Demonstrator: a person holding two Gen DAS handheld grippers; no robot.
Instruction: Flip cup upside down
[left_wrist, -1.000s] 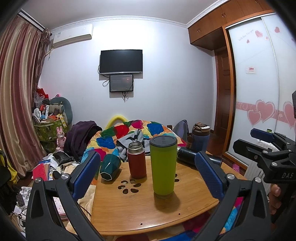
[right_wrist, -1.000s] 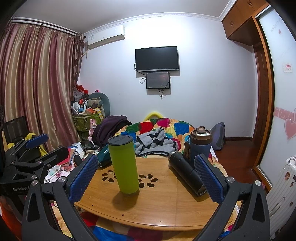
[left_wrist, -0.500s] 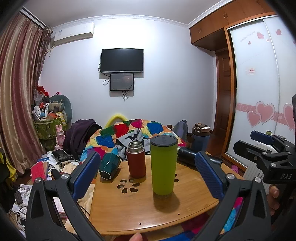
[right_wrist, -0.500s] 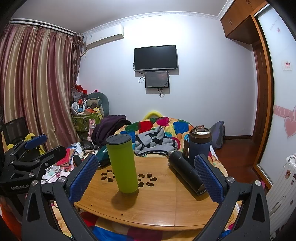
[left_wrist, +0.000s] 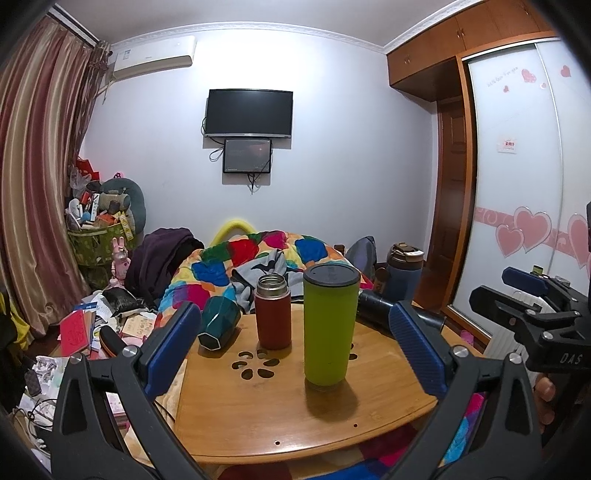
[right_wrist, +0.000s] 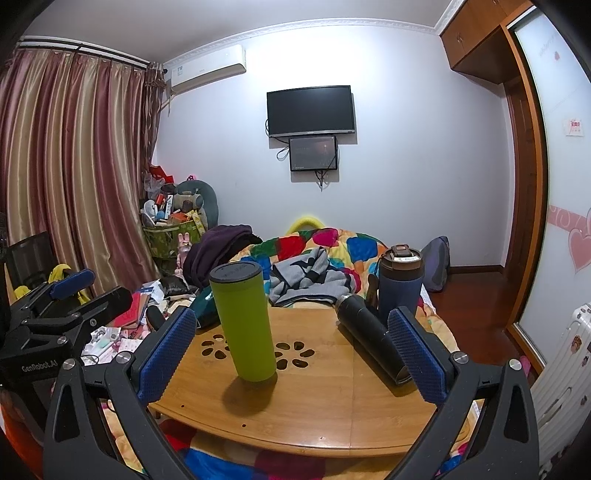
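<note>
A tall lime-green cup (left_wrist: 330, 328) with a dark lid stands upright on the round wooden table (left_wrist: 266, 417). It also shows in the right wrist view (right_wrist: 245, 323). My left gripper (left_wrist: 295, 350) is open and empty, its blue pads wide apart in front of the cup. My right gripper (right_wrist: 291, 354) is open and empty, with the cup between its pads but farther off. Each gripper shows at the edge of the other's view: the right one (left_wrist: 535, 295) and the left one (right_wrist: 66, 291).
A small red flask (left_wrist: 272, 312) stands left of the green cup. A teal cup (left_wrist: 218, 325) lies on its side at the table's left edge. A black flask (right_wrist: 371, 338) lies on the right. A navy tumbler (right_wrist: 399, 282) stands behind it. Bedding and clutter surround the table.
Both views have shifted only slightly. The cups have not moved and both grippers stay open.
</note>
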